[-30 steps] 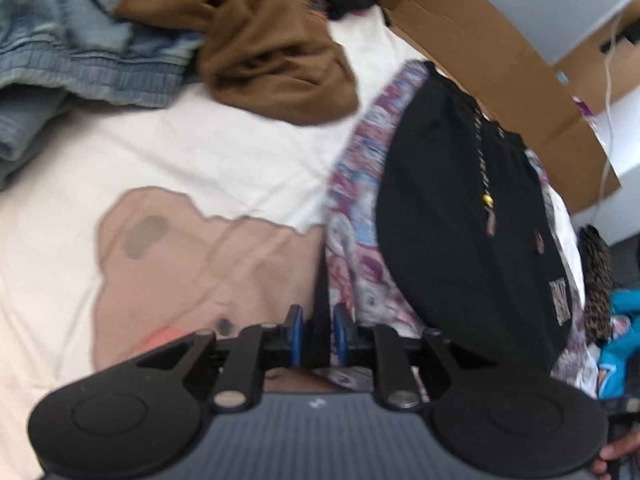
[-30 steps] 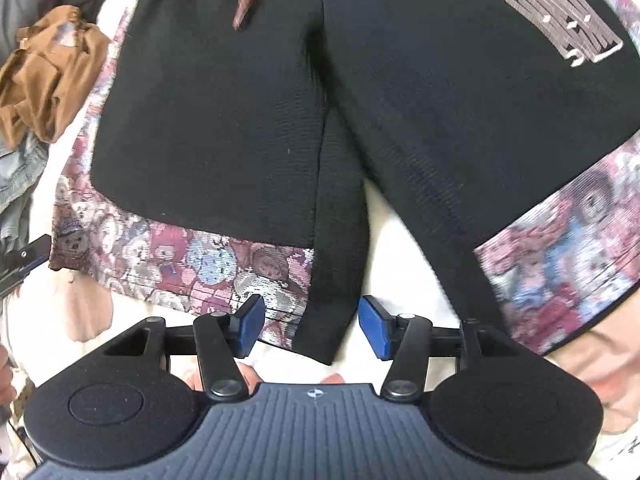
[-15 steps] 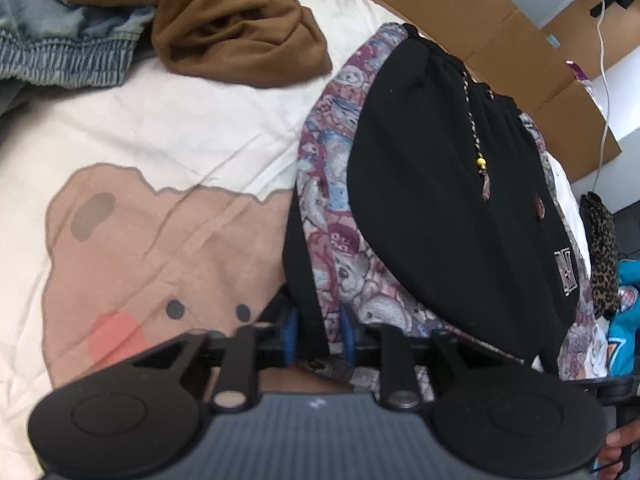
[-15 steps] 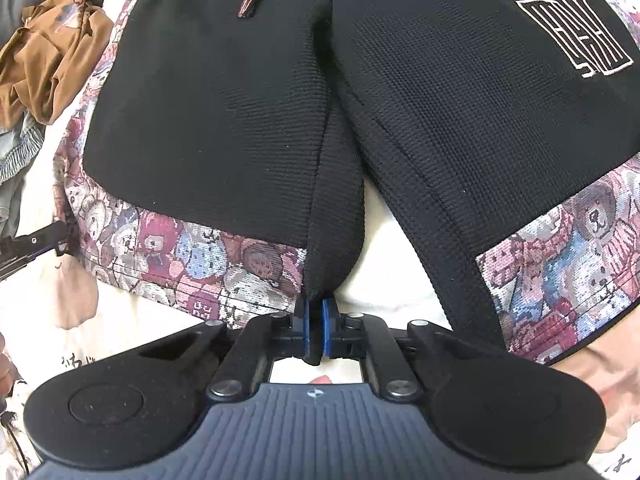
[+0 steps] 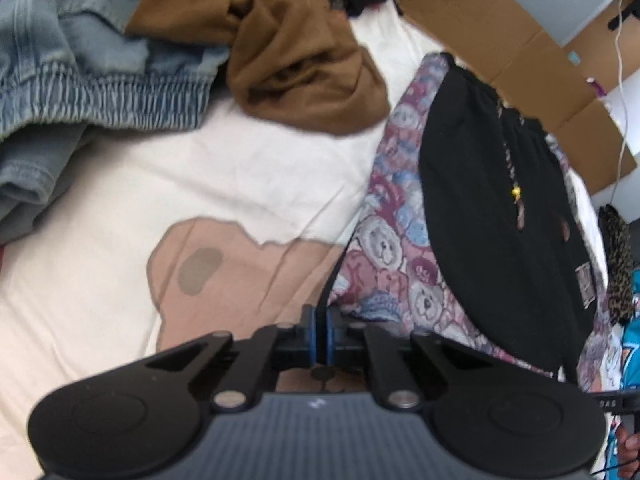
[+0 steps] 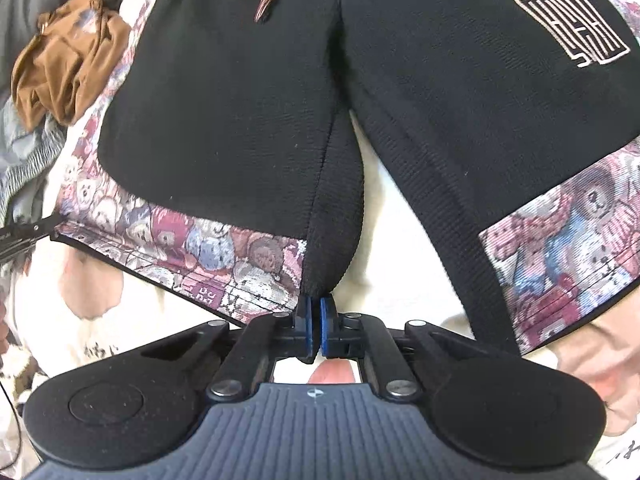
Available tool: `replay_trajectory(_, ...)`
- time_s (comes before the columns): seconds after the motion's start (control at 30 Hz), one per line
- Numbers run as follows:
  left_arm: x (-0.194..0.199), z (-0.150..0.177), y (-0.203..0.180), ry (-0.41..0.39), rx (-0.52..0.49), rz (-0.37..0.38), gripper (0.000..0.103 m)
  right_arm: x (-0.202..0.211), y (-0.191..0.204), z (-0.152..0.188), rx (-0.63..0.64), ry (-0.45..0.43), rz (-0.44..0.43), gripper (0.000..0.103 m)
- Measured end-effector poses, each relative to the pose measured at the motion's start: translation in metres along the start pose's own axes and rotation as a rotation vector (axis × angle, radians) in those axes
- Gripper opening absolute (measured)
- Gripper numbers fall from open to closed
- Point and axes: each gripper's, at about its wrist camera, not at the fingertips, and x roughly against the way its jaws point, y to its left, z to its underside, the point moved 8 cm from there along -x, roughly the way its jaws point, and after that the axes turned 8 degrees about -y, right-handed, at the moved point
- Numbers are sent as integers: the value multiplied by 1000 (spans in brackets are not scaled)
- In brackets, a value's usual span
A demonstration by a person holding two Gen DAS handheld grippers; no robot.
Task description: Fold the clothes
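Black shorts (image 6: 248,92) with teddy-bear patterned side panels and a white logo lie spread on a cream bedsheet. My right gripper (image 6: 315,312) is shut on the black inner-leg hem at the crotch of the shorts. In the left wrist view the same shorts (image 5: 488,216) stretch away to the right, and my left gripper (image 5: 319,324) is shut on the outer hem corner of the patterned leg panel. A tasselled drawstring (image 6: 267,0) hangs from the waistband.
A brown garment (image 5: 296,52) and a pale denim garment (image 5: 80,68) are heaped at the back left. Flattened cardboard (image 5: 520,48) lines the far side. A leopard-print item (image 5: 618,264) and a teal cloth (image 5: 630,360) lie at the right edge. The sheet (image 5: 224,276) has a bear print.
My right gripper has shut on the inner-leg hem, after standing open a second ago. My left gripper has tightened on the leg corner and shifted the panel slightly.
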Motion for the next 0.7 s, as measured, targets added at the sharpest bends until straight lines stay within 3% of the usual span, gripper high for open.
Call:
replay_trajectory(0.3, -12, 21, 4, 119, -81, 0, 6, -13, -12, 0, 5, 55, 28, 3)
replay_trajectory(0.4, -9, 21, 1, 109, -98, -10, 6, -10, -13, -9, -17, 35, 20, 9)
replay_trajectory(0.43, -7, 20, 1, 100, -106, -19, 6, -7, -12, -13, -32, 13, 1, 19)
replay_trajectory(0.47, -5, 19, 2, 95, -107, -26, 6, -5, -12, -18, -48, -13, -19, 38)
replay_trajectory(0.5, -4, 18, 3, 91, -107, -31, 5, -3, -12, -23, -58, -34, -25, 43)
replay_trajectory(0.7, -7, 24, 11, 126, -127, -84, 13, -16, -25, -35, -100, -44, -8, 43)
